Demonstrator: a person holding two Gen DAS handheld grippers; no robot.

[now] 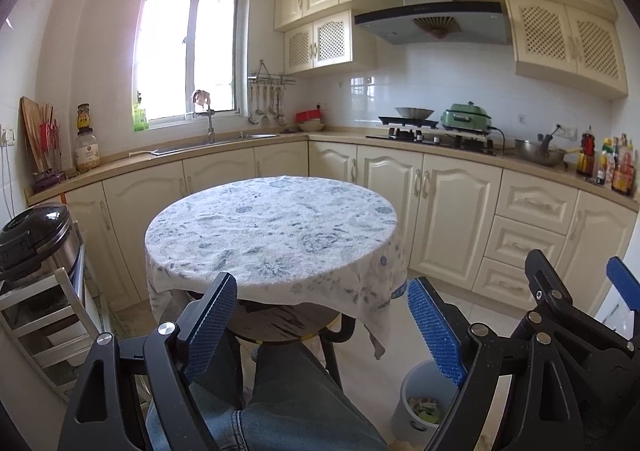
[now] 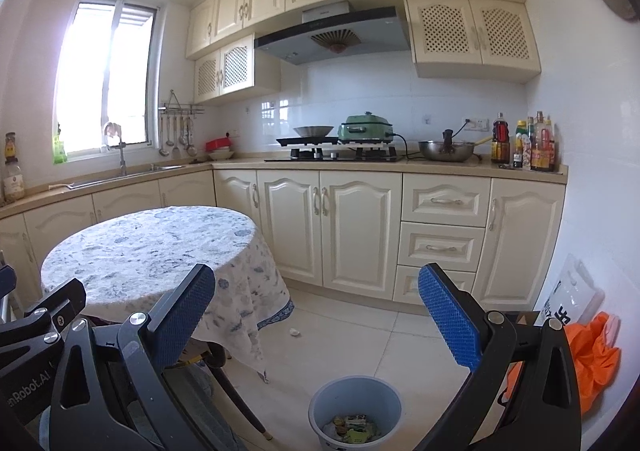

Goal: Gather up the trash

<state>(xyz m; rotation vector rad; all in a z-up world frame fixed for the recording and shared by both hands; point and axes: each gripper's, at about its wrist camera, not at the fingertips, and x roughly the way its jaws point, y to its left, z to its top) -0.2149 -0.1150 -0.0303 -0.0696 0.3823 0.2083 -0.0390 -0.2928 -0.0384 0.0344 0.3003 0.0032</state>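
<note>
I have both tongs raised in front of the round surface [image 1: 272, 227], which is draped in a blue-and-white floral cloth. The left tongs [image 1: 322, 315] stand wide apart with nothing between the blue pads, and the right tongs [image 2: 316, 315] are spread just as wide and equally empty.

The trash I can make out lies in two places. A small white crumpled scrap [image 2: 295, 332] sits on the tiled floor just beside the hanging edge of the cloth — too small for me to tell a long axis or which way it points. The rest is already in the grey-blue bin [image 2: 356, 399], which stands upright on the floor, mouth open to the ceiling, near the surface's dark legs. Inside it I see a low heap of wrappers and scraps [image 2: 354, 427], green, yellow and white, covering only the bottom.

From the left wrist view the same bin shows low on the right, half hidden behind a finger, with greenish scraps inside.

An orange bag [image 2: 596, 355] lies slumped against the right wall, well apart from the bin.
</note>
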